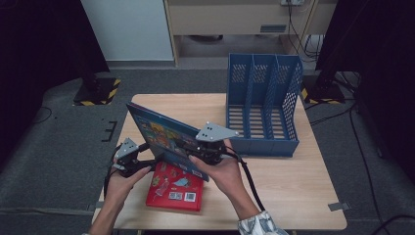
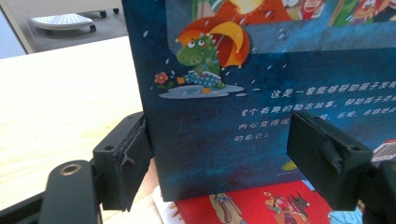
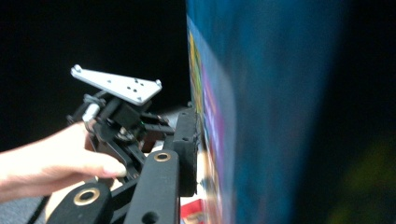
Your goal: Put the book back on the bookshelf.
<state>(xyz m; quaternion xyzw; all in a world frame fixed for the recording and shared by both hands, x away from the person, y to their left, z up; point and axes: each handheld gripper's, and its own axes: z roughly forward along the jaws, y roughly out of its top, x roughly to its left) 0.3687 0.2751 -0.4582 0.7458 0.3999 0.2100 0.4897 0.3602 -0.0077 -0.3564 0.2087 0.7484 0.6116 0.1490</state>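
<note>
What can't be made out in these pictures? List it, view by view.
- Red book: in the high view its far part is hidden under the blue book; in the left gripper view the bottom edge cuts it off.
- Right gripper: in the right gripper view one of its jaws is hidden behind the blue book, whose cover is blurred.
- Left gripper: in the left gripper view a jaw covers part of the blue book's print.

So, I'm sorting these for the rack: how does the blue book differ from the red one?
The blue book is held tilted up off the table by the right gripper, while the red book lies flat on the table, untouched. The blue book's cover is dark blue and looks larger; the red book's is bright red and looks smaller. Both are illustrated picture books with cartoon figures.
</note>
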